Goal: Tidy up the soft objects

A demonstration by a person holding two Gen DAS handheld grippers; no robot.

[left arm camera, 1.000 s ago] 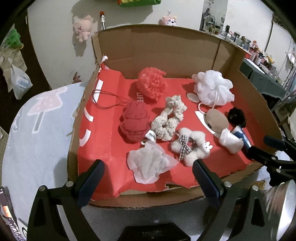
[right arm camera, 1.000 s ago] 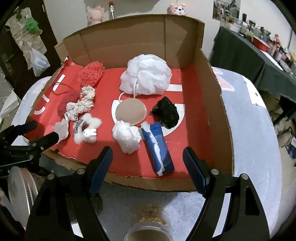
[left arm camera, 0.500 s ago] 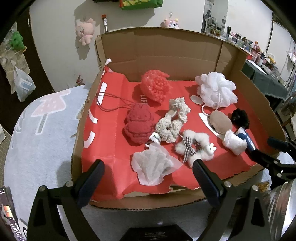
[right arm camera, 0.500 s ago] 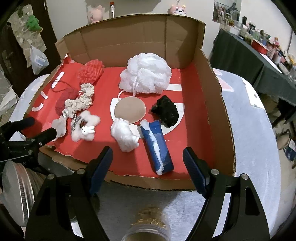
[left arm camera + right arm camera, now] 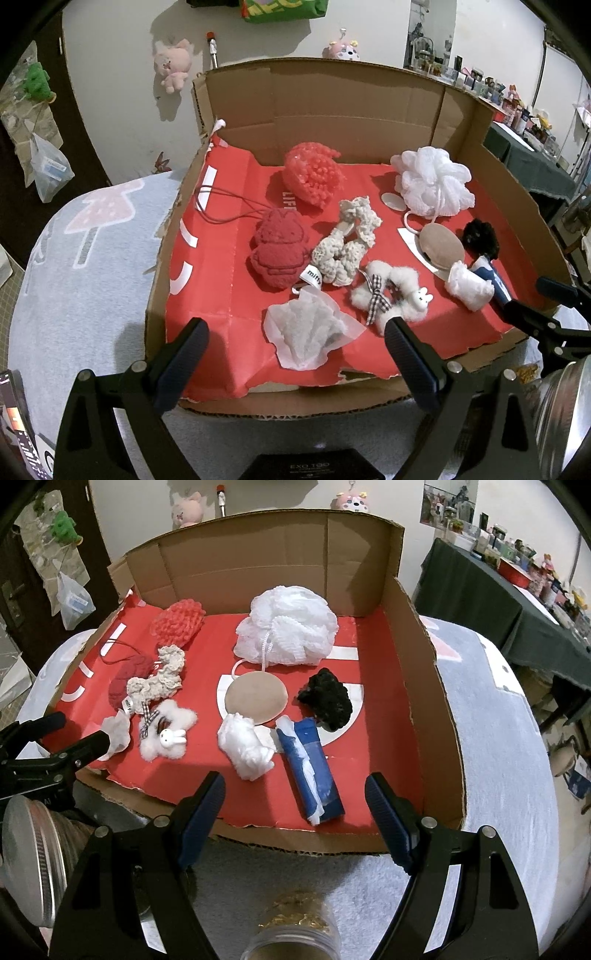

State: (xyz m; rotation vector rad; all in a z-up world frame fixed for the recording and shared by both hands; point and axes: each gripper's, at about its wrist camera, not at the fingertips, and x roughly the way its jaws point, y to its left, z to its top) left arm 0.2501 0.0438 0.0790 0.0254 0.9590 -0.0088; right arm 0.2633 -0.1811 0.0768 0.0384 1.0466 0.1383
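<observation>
Lying in the cardboard tray (image 5: pixel 417 657) on its red liner are the soft objects: a white bath pouf (image 5: pixel 288 627), a black scrunchie (image 5: pixel 327 698) and a blue roll (image 5: pixel 312 771). The left gripper (image 5: pixel 295 341) and the right gripper (image 5: pixel 295 795) hover at the near edge, both spread wide and holding nothing.

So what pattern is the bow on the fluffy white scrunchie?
Black-and-white gingham check on the bow, clearest in the left wrist view.

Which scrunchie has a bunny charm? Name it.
The fluffy white scrunchie with the checked bow; the cream crocheted scrunchie behind it has no charm.
</observation>
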